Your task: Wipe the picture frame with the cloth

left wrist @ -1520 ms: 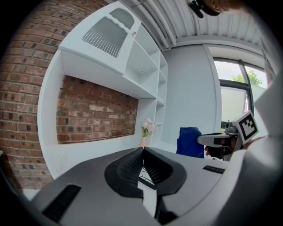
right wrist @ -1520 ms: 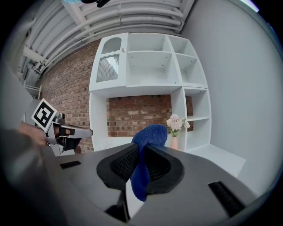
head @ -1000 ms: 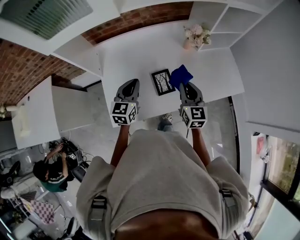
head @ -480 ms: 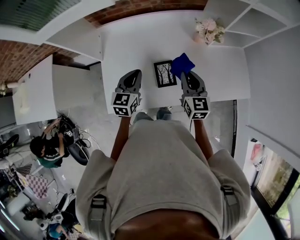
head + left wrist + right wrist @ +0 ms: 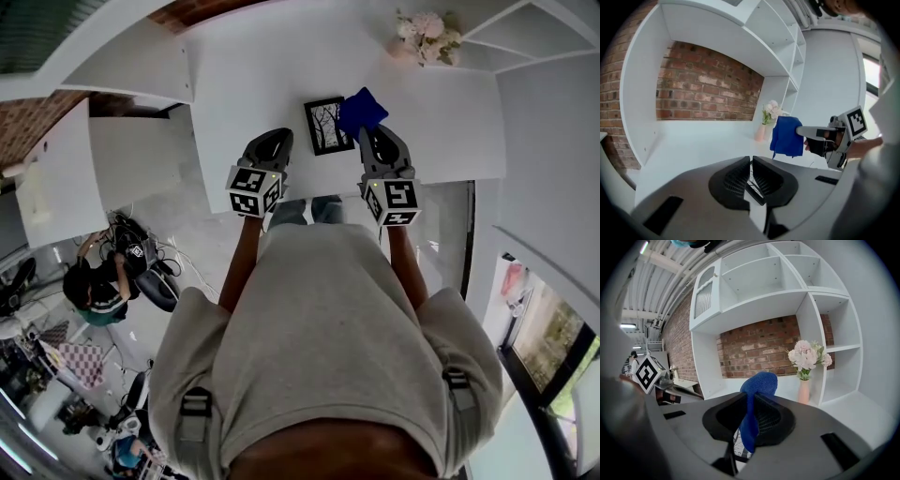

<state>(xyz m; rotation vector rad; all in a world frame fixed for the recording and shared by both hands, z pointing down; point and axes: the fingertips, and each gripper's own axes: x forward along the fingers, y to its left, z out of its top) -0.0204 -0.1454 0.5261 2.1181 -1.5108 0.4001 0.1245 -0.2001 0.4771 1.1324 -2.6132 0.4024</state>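
Observation:
A small black picture frame [image 5: 327, 126] with a tree print lies flat on the white table [image 5: 244, 75]. My right gripper [image 5: 369, 134] is shut on a blue cloth [image 5: 361, 109], which hangs bunched just right of the frame's top corner. In the right gripper view the cloth [image 5: 757, 397] fills the gap between the jaws, and a bit of the print [image 5: 739, 446] shows below. My left gripper [image 5: 278, 142] is shut and empty, just left of the frame. From the left gripper view the cloth [image 5: 786, 136] hangs from the right gripper [image 5: 812, 132].
A pink vase of pale flowers [image 5: 424, 34] stands at the table's far right, by white shelving [image 5: 787, 291]. A brick wall [image 5: 703, 86] backs the table. A person [image 5: 94, 286] sits on the floor at the lower left, away from the table.
Both grippers have sunk toward the table and closed in on the frame's two sides. The cloth stays pinched in the right gripper, and the left stays shut.

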